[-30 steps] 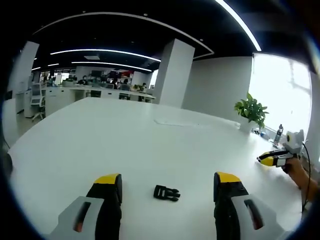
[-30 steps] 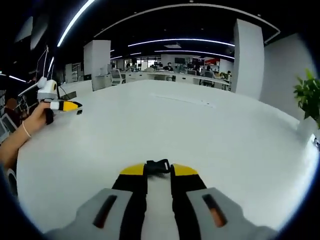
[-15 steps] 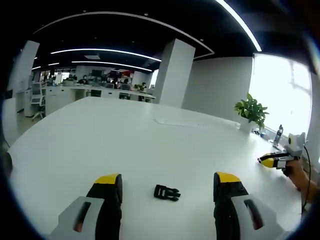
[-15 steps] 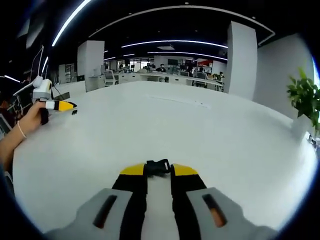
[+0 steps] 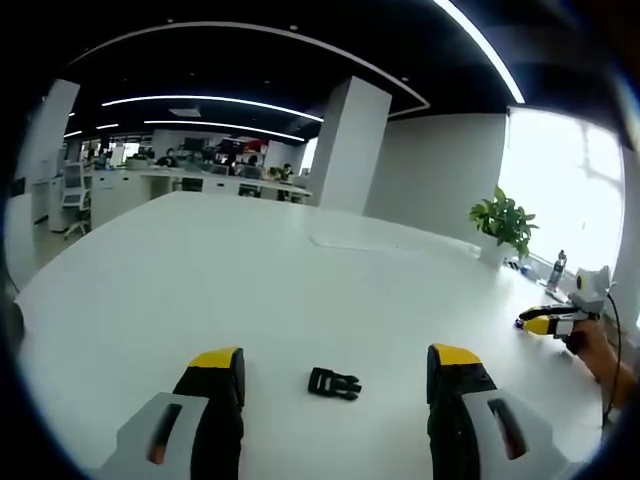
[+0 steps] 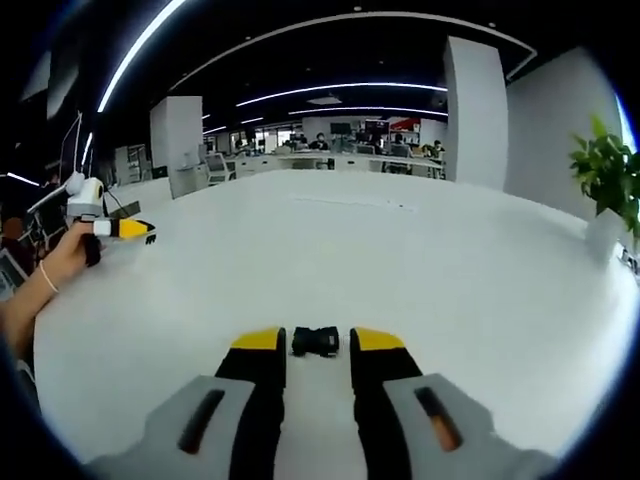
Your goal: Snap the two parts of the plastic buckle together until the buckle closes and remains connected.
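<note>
Now black buckle (image 6: pixel 315 341) lies on white table (image 6: pixel 420 260), long axis crosswise just beyond right gripper (image 6: pixel 316 340), jaws parted, empty; left gripper (image 5: pixel 337 362) wide open, buckle between tips.

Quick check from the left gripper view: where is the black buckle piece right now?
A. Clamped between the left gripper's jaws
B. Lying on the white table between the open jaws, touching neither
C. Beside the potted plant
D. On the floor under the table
B. The black buckle piece lies flat on the white table, in the wide gap of the left gripper, with bare table on both sides of it.
</note>
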`<action>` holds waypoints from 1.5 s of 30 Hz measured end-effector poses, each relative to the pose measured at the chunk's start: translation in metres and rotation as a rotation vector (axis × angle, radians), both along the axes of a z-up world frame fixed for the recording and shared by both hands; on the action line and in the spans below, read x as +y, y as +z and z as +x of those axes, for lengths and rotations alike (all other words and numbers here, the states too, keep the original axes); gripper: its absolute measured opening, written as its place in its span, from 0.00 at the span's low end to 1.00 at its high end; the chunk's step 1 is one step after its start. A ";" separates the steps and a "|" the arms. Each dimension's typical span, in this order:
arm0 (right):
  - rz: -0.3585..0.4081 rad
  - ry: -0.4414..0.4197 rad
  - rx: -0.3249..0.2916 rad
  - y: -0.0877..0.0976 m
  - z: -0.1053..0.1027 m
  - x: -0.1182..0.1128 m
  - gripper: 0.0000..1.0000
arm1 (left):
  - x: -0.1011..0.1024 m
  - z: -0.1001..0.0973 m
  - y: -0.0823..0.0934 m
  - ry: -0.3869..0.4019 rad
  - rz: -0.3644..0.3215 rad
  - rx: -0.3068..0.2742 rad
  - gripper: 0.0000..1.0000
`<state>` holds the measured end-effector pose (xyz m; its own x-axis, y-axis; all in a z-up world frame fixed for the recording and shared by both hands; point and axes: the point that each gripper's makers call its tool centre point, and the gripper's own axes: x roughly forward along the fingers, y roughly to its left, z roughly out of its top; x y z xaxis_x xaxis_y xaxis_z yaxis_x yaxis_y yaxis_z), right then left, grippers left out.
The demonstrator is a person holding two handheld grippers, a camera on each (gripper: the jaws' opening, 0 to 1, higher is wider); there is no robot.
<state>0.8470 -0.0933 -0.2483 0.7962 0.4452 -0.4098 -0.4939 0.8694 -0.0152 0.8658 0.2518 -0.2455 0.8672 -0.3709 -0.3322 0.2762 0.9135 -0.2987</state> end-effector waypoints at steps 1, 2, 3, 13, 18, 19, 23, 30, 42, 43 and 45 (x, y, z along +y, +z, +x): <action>0.009 -0.001 0.010 -0.001 -0.001 0.000 0.34 | 0.000 0.000 0.000 0.001 0.001 0.000 0.75; 0.018 -0.003 0.020 -0.003 -0.002 0.000 0.37 | 0.000 0.000 0.000 0.001 0.001 0.001 0.75; 0.041 -0.002 0.019 -0.001 -0.004 0.001 0.39 | 0.000 0.000 0.000 0.001 0.000 0.001 0.75; 0.240 0.256 -0.053 0.042 -0.007 0.017 0.39 | 0.000 0.001 -0.001 -0.002 0.007 0.000 0.75; 0.262 0.377 -0.018 0.028 -0.008 0.021 0.42 | 0.000 -0.001 -0.002 -0.002 0.008 0.001 0.75; 0.257 0.391 -0.014 0.026 -0.008 0.022 0.44 | 0.000 -0.001 -0.002 -0.001 0.007 0.002 0.75; 0.179 0.471 -0.022 0.015 -0.005 0.015 0.51 | 0.001 -0.002 -0.002 0.000 0.008 0.003 0.75; 0.179 0.620 -0.069 0.020 -0.011 0.011 0.52 | 0.001 -0.002 -0.003 -0.003 0.015 0.005 0.75; 0.066 0.789 -0.058 0.014 -0.012 0.015 0.51 | 0.001 -0.001 -0.002 -0.003 0.020 -0.008 0.75; 0.069 0.796 -0.055 0.013 -0.013 0.016 0.50 | 0.001 -0.001 -0.002 -0.004 0.022 -0.008 0.75; 0.068 0.809 -0.051 0.011 -0.014 0.018 0.47 | 0.000 -0.002 -0.002 -0.004 0.024 -0.007 0.75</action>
